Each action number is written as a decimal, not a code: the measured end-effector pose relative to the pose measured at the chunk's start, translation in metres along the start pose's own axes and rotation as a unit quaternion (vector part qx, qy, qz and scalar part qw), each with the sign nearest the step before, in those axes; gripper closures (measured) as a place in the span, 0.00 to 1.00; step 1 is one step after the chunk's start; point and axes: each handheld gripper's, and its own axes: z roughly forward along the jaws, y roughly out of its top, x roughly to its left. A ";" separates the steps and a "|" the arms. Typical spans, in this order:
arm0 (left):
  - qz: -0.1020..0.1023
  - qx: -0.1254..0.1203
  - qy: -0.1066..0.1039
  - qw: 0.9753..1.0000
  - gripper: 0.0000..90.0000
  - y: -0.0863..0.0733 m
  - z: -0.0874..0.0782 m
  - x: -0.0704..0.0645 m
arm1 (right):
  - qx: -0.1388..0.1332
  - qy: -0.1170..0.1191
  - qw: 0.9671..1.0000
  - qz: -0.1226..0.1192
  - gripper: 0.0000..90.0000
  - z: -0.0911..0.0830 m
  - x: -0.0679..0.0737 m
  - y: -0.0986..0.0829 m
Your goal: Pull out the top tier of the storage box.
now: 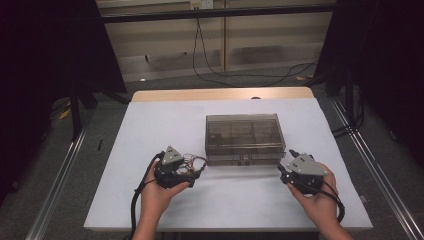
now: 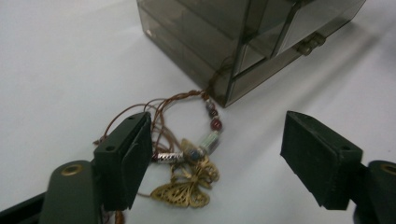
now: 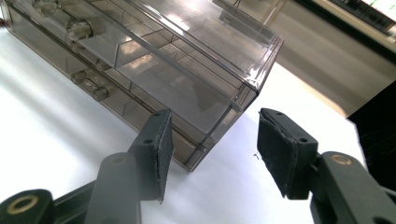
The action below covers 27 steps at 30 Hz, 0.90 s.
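While jaws gape: two hand-held grippers, left hand-held gripper [image 2: 217, 154], right hand-held gripper [image 3: 212, 149] | one necklace [image 2: 189, 163] | one box [image 1: 243, 138]

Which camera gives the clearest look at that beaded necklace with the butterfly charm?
The left gripper view: the necklace lies close between the open jaws, beads and gold butterfly distinct. The high view shows it as a small tangle beside the box.

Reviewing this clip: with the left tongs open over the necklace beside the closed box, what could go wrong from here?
The necklace lies in a tangled heap, so the left tongs may pinch just one cord loop and drag the rest. Its cord touches the box corner and might snag there. The lid looks latched; the right tongs at the box corner could shove it.
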 end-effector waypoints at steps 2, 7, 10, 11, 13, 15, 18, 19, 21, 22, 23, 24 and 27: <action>0.005 -0.003 -0.008 1.000 0.32 0.002 0.002 -0.003 | -0.001 0.006 1.000 0.007 0.52 0.000 -0.002 -0.001; 0.012 -0.010 -0.017 1.000 0.40 0.006 0.003 -0.005 | -0.011 0.017 1.000 0.024 0.55 0.001 -0.004 -0.001; 0.014 -0.015 -0.023 1.000 0.44 0.008 0.003 -0.006 | -0.015 0.024 0.999 0.031 0.58 0.001 -0.005 -0.001; 0.017 -0.016 -0.021 1.000 0.46 0.009 0.003 -0.007 | -0.014 0.024 0.999 0.033 0.59 0.001 -0.005 -0.001; 0.015 -0.023 -0.024 0.999 0.47 0.010 0.003 -0.007 | -0.014 0.022 0.999 0.035 0.61 0.001 -0.005 -0.001; 0.011 -0.025 -0.024 0.999 0.48 0.012 0.003 -0.007 | -0.015 0.022 0.999 0.034 0.62 0.001 -0.006 -0.001; 0.013 -0.031 -0.028 0.999 0.52 0.014 0.004 -0.009 | -0.013 0.024 0.999 0.034 0.64 0.001 -0.006 -0.001; 0.014 -0.030 -0.031 0.999 0.53 0.015 0.004 -0.010 | -0.013 0.024 0.999 0.035 0.65 0.002 -0.007 -0.002; 0.017 -0.030 -0.035 0.999 0.58 0.017 0.005 -0.012 | -0.011 0.029 0.999 0.037 0.65 0.002 -0.007 -0.002; 0.021 -0.034 -0.037 0.999 0.58 0.018 0.006 -0.013 | -0.009 0.029 0.999 0.038 0.65 0.003 -0.007 -0.002; 0.025 -0.035 -0.036 0.998 0.61 0.020 0.007 -0.014 | -0.006 0.029 0.999 0.035 0.66 0.003 -0.007 -0.002; 0.025 -0.035 -0.036 0.998 0.63 0.020 0.007 -0.014 | -0.006 0.029 0.999 0.035 0.66 0.003 -0.007 -0.002; 0.024 -0.036 -0.037 0.998 0.67 0.022 0.009 -0.016 | -0.004 0.035 0.999 0.041 0.68 0.003 -0.006 -0.003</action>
